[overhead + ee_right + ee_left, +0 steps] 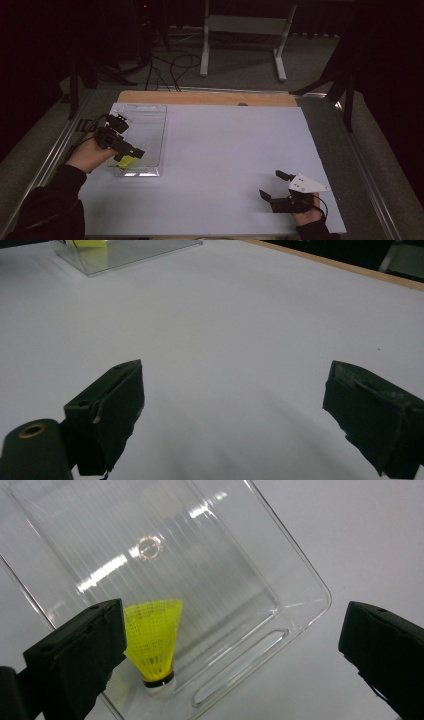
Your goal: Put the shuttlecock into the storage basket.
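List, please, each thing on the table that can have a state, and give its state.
Yellow shuttlecock: lying inside the clear tray, released, beside one jaw of the left gripper.
Clear plastic tray: flat on the table, no lid, holding the shuttlecock.
Left gripper: jaws wide open above the tray, holding nothing.
Right gripper: jaws open over the bare white table, holding nothing.

We hold our left claw [131,134] over the clear plastic tray [150,125], above a yellow shuttlecock [125,161]; our right claw [272,184], spread wide, rests on the pale counter [225,150].
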Action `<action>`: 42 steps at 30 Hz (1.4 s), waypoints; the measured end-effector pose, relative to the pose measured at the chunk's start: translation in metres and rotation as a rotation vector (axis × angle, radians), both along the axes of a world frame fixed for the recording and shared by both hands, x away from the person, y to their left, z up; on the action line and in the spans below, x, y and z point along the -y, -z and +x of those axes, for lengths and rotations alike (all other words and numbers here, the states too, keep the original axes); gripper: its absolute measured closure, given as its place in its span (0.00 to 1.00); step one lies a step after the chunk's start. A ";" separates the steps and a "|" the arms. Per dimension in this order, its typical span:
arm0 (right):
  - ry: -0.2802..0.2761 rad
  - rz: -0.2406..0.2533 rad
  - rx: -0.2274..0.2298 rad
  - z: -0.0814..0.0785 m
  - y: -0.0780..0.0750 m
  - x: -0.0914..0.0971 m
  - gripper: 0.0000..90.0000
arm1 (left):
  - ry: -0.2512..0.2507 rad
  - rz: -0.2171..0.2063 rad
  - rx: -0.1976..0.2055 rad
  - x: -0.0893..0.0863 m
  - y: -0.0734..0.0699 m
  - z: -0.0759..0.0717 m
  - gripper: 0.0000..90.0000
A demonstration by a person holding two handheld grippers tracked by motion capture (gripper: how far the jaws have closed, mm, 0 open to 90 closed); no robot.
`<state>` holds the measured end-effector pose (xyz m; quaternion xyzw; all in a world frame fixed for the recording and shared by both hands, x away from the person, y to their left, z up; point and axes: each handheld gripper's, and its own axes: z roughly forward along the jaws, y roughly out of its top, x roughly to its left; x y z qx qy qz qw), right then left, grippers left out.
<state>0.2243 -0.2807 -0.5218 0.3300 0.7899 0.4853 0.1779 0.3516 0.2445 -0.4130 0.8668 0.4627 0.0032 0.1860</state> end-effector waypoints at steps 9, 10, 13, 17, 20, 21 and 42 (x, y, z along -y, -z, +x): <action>0.002 -0.002 -0.002 0.000 0.000 0.000 0.11 | 0.025 -0.042 0.036 0.018 -0.003 0.001 0.00; 0.004 -0.001 -0.004 0.000 0.000 0.000 0.11 | 0.040 -0.042 0.049 0.024 -0.004 0.002 0.00; 0.006 -0.001 -0.004 0.000 0.000 0.001 0.11 | 0.038 -0.052 0.040 0.028 -0.004 0.003 0.00; 0.003 -0.002 -0.002 0.000 0.000 0.001 0.11 | 0.059 -0.062 0.054 0.039 -0.005 0.004 0.00; 0.004 0.000 -0.002 0.000 0.000 0.001 0.11 | 0.093 -0.045 0.083 0.053 -0.005 0.001 0.00; 0.004 0.000 -0.002 0.000 0.000 0.001 0.11 | 0.093 -0.045 0.083 0.053 -0.005 0.001 0.00; -0.001 0.001 -0.004 0.000 0.000 0.001 0.11 | 0.263 -0.120 0.152 0.119 0.003 0.004 0.00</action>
